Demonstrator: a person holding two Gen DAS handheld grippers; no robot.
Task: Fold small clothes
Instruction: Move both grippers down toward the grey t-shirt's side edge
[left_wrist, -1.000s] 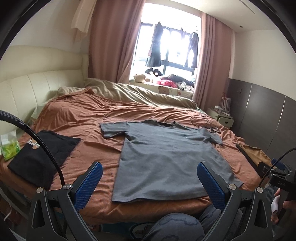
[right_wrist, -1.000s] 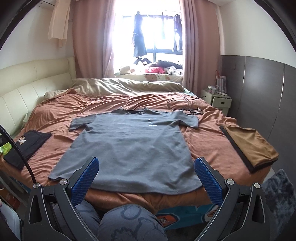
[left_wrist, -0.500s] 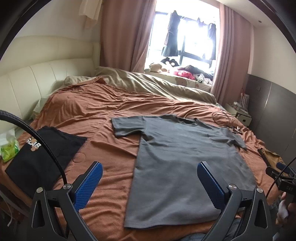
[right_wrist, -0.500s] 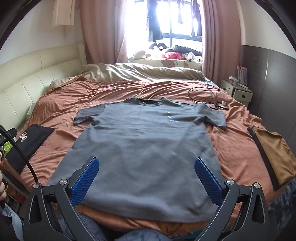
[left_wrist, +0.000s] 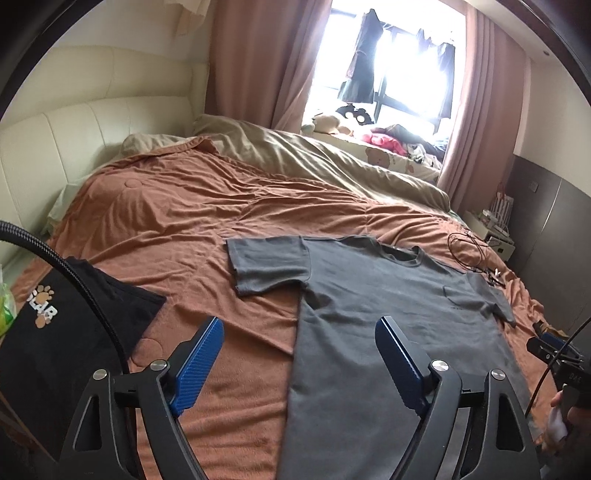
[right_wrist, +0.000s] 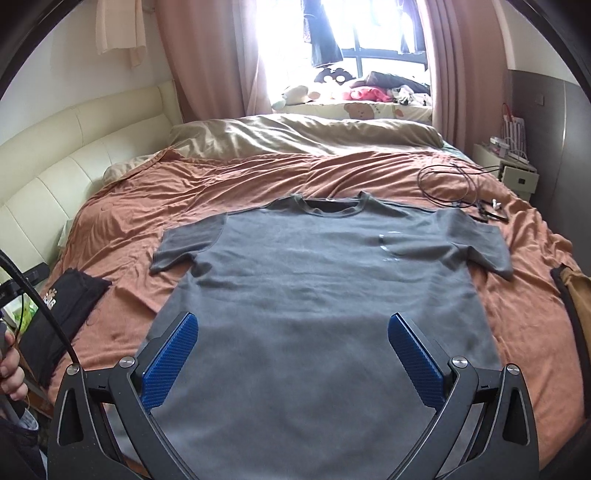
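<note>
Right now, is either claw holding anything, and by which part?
Nothing is held. The left claw, which has just been closing, and the right claw stand open above the gray T-shirt, gripping no part.

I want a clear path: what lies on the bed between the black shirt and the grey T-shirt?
Only bare orange bedcover lies between the black shirt and the grey T-shirt, as the left wrist view shows.

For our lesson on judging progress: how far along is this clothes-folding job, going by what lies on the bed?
Done: a folded black printed garment and a folded tan garment lie at the bed's sides. In hand: nothing; the left gripper, whose fingers have just been closing, and the right gripper are open and empty. Left: the grey short-sleeved T-shirt lies flat, unfolded.
</note>
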